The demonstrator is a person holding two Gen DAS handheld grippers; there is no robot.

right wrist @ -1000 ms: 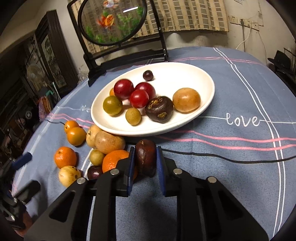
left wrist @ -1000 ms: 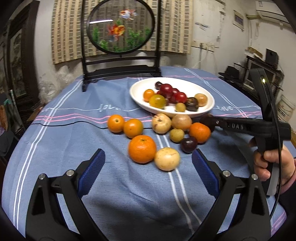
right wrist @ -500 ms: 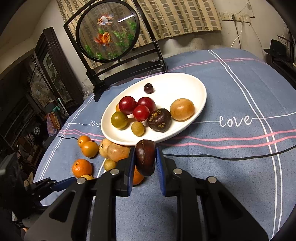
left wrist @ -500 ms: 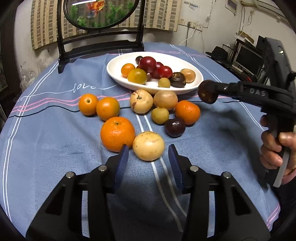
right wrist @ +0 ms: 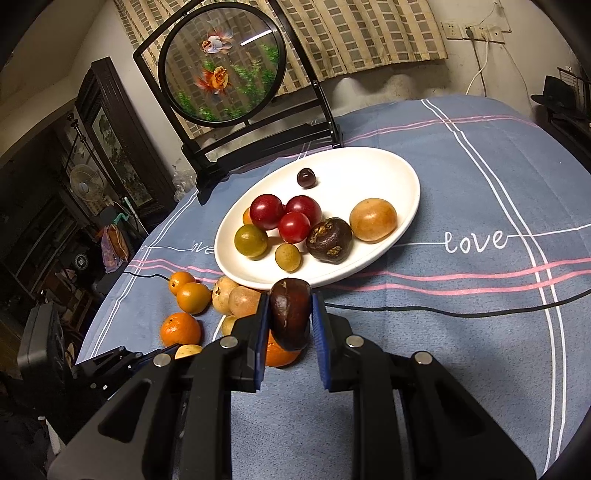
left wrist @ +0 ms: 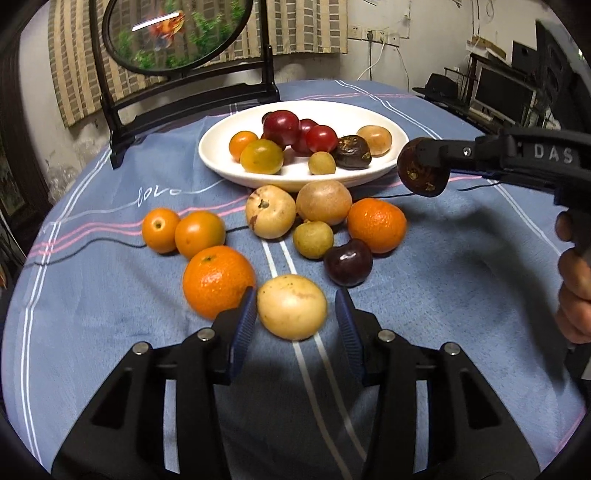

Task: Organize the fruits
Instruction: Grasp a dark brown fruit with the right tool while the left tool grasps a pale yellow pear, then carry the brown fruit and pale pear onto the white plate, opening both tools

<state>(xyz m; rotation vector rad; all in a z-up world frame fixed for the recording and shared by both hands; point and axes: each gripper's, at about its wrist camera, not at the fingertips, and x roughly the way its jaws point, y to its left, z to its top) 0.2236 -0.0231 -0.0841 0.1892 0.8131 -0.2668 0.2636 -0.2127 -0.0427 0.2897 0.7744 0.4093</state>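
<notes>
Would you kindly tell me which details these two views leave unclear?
- Left wrist view: whether the left gripper touches the pale yellow fruit between its open jaws.
- Right wrist view: the orange is mostly hidden behind the dark brown fruit and the right gripper.
- Left wrist view: fish picture blurred, cut off.

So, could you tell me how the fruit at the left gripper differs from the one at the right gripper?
The pale yellow fruit is smooth and rests on the tablecloth between the open left gripper. The dark brown fruit is rough-skinned, clamped in the right gripper and held near the white plate. Both are roundish.
</notes>
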